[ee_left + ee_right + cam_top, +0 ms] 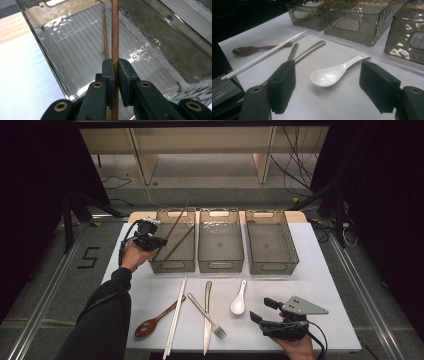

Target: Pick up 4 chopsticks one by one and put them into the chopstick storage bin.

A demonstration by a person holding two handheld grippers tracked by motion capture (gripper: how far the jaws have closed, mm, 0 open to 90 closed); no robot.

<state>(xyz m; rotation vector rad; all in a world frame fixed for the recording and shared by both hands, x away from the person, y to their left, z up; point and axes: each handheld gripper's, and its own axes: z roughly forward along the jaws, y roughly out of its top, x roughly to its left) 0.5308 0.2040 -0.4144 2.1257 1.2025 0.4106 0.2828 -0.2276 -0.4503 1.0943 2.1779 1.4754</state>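
My left gripper (161, 242) (116, 65) is over the near left corner of the left smoky bin (172, 266) (62, 37). It is shut on a brown wooden chopstick (178, 219) (115, 35), which slants up and out past the bin's far rim. A second brown chopstick (181, 241) (105, 35) lies inside that bin. My right gripper (262, 310) (328, 68) hovers open low at the table's near right, its jaws either side of a white ceramic spoon (238, 301) (332, 74) without touching it.
A middle bin (220, 266) (352, 23) and a right bin (272, 267) (409, 42) stand beside the left one. On the white table (320, 285) lie white chopsticks (176, 315) (262, 57), a wooden spoon (152, 322) (254, 49), a knife (207, 320) and a fork (209, 317).
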